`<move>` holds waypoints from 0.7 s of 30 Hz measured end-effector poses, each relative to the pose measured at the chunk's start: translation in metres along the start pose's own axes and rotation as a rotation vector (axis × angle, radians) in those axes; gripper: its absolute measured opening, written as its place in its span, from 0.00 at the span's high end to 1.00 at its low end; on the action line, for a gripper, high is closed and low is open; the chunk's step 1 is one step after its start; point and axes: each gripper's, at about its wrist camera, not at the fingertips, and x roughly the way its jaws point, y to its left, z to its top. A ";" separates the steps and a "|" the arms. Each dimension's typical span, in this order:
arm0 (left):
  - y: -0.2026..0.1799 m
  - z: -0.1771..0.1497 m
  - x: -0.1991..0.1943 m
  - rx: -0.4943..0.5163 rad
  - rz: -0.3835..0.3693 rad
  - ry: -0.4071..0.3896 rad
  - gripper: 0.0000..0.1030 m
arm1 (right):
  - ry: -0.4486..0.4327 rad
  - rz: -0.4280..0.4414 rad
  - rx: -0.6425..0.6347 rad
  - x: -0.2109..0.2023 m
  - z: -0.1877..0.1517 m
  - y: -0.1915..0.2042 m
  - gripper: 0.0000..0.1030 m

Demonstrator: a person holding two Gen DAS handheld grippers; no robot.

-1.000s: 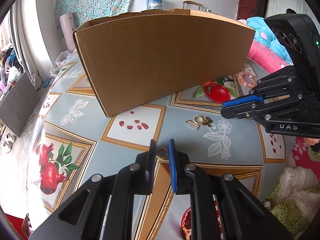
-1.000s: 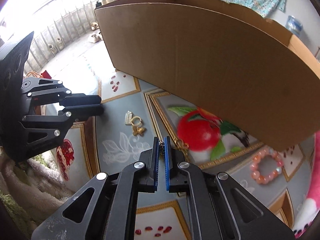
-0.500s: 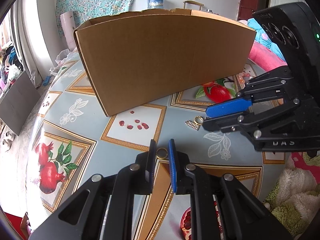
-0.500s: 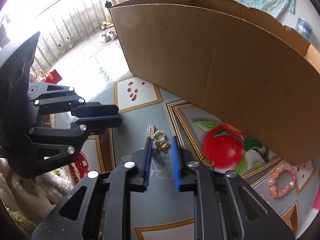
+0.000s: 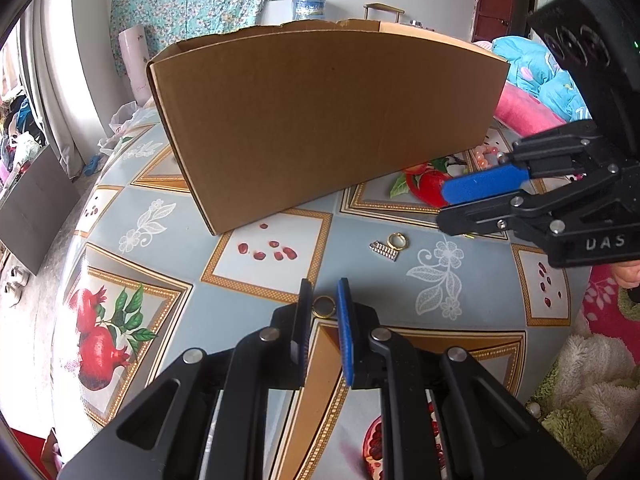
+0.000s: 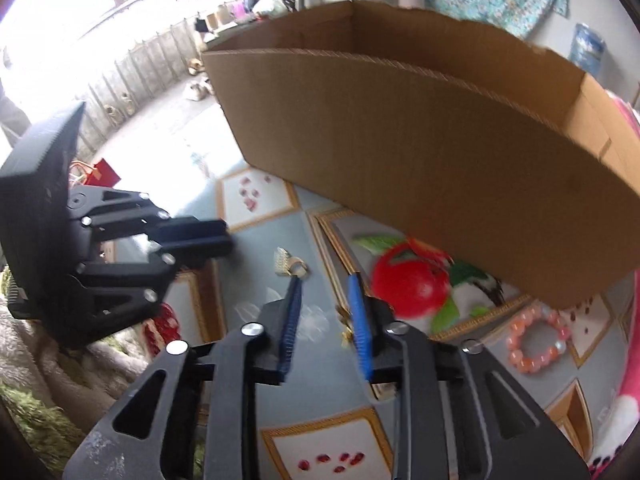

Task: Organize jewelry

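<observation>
The right tongs (image 6: 324, 280) have just spread, empty; the left tongs (image 5: 323, 294) pinch a gold ring (image 5: 323, 306).

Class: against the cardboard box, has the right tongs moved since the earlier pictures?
Yes. In the left wrist view, the right tongs has advanced leftward past the cardboard box corner's side, toward the gold ring; its jaws have just been opening, nothing between them.

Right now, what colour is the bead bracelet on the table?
Pink-orange bead bracelet, clearest in the right wrist view.

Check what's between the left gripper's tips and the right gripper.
Left wrist view: a gold ring and silver charm lie on the tablecloth between left gripper and right gripper.
</observation>
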 end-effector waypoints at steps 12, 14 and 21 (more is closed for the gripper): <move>0.000 0.000 0.000 0.002 -0.002 0.000 0.88 | 0.046 0.053 -0.088 0.027 0.016 0.007 0.75; 0.000 0.000 0.000 0.005 -0.003 0.000 0.88 | 0.042 0.050 -0.103 0.016 0.006 0.005 0.77; 0.001 0.000 0.000 0.009 -0.004 0.001 0.88 | 0.056 0.052 -0.112 0.014 0.003 -0.003 0.83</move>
